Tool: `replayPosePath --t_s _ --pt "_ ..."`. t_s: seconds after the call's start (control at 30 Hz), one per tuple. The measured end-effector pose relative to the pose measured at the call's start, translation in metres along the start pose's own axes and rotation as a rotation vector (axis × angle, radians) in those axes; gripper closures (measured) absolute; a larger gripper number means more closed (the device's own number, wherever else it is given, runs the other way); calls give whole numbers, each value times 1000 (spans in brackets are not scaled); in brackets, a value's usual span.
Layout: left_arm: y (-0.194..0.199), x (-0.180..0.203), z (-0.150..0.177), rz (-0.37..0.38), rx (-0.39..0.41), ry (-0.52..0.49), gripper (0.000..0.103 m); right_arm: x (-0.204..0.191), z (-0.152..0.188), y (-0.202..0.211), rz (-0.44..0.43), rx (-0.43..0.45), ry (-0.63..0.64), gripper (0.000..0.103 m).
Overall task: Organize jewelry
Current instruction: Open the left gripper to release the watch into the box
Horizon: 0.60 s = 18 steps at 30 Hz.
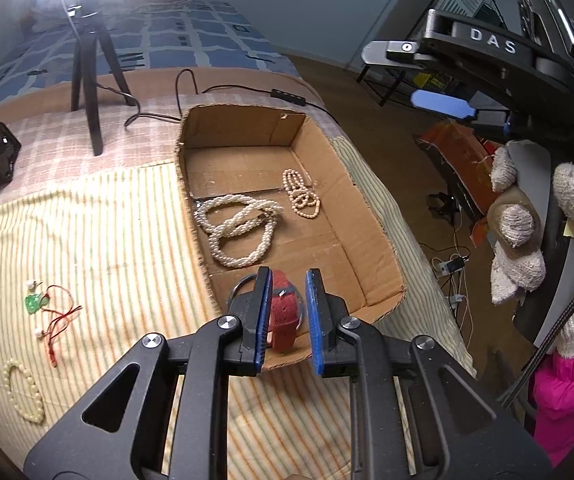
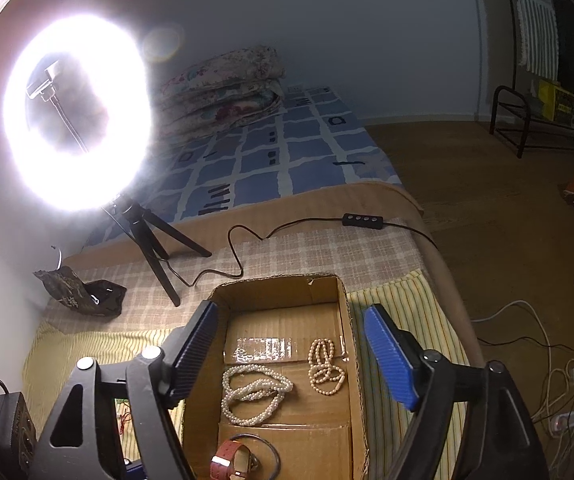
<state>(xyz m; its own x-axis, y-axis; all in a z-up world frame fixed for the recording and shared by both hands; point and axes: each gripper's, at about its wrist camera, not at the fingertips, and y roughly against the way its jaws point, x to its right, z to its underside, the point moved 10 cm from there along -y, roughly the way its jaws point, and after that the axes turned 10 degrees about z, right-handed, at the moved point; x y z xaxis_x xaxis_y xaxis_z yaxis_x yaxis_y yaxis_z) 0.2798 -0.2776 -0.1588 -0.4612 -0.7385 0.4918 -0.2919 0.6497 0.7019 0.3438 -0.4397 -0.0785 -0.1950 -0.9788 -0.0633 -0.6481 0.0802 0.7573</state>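
Left wrist: red watch point(image 1: 285, 314) between released left tool's point(image 1: 288, 318) blue fingers point(image 1: 314, 320), inside box point(image 1: 371, 216).

A brown cardboard box point(image 1: 371, 240) holds a white pearl rope point(image 1: 239, 228), a pinkish bead strand point(image 1: 301, 196) and a red strap point(image 1: 285, 316). The cloth point(image 1: 107, 240) is yellow with green stripes. On it lie a cream bracelet point(image 1: 23, 392), red cord point(image 1: 61, 316) and what looks like a green pendant point(image 1: 35, 303). The bedsheet point(image 2: 271, 160) is blue-and-white checked.
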Motion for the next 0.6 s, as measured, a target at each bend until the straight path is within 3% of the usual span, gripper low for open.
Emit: replayPosePath --t_s 0.6 --pt "89 -50 5 -73 97 23 88 -43 20 48 57 78 105 16"
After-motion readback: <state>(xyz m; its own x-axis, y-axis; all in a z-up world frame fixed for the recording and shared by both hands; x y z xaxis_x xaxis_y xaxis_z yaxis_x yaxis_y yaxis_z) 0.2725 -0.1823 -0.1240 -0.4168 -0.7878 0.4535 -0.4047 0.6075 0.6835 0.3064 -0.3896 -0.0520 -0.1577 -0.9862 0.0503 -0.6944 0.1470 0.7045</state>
